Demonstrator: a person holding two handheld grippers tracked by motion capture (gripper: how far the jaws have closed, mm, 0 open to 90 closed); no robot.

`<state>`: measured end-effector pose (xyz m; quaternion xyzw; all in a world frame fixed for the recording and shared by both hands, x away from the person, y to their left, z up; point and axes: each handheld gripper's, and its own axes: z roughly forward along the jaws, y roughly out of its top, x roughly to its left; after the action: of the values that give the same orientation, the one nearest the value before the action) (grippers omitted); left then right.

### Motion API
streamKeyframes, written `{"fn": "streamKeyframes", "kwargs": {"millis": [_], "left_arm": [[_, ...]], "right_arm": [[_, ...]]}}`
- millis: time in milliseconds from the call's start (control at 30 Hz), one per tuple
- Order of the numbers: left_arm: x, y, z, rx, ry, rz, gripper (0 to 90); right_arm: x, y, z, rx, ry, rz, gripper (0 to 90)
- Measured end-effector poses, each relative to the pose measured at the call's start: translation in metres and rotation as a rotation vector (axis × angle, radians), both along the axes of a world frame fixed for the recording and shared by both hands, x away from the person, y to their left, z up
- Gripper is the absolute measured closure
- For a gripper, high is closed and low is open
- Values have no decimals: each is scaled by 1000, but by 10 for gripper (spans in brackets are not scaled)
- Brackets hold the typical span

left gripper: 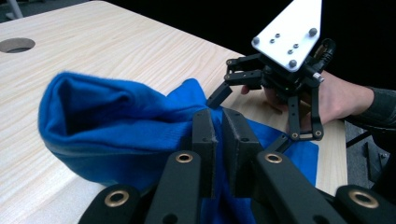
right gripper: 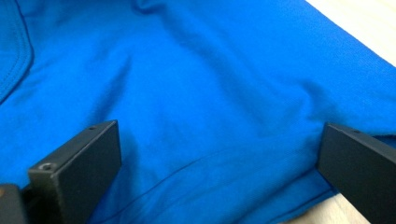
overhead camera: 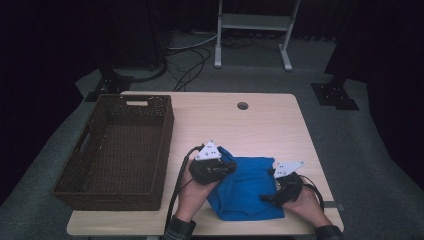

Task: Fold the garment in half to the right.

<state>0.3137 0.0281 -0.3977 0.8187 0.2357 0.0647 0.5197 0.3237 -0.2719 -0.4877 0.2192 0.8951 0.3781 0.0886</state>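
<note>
Between the left tool's (left gripper: 218,135) clamped pads, blue cloth (left gripper: 116,126); right tool (right gripper: 219,163) gapes over it

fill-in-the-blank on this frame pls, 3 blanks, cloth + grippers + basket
1. The left gripper has its fingers shut on the ____ cloth.
2. The right gripper has its fingers ____ over that cloth.
3. The wicker basket stands at the table's ____ side in the high view.

Missing words: blue; open; left

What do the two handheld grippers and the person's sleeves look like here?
Both the left gripper and the right gripper are black linkage frames with brass pivots and flat black pads, each topped by a pale triangular plate with dark studs. A black cable trails off the left one. The sleeve cuffs look dark, possibly plaid.
</note>
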Motion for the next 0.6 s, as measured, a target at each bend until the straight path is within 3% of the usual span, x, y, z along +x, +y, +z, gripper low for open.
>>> {"fn": "streamKeyframes", "kwargs": {"millis": [333,500,600], "left_arm": [[8,-1,-7,-15,12,7,839],[22,-7,-20,-78,30,-50,840],[27,-12,-25,-95,39,-65,841]], "right_arm": [[11,19,0,1,1,39,0],[11,19,0,2,1,39,0],[10,19,0,1,-2,37,0]]}}
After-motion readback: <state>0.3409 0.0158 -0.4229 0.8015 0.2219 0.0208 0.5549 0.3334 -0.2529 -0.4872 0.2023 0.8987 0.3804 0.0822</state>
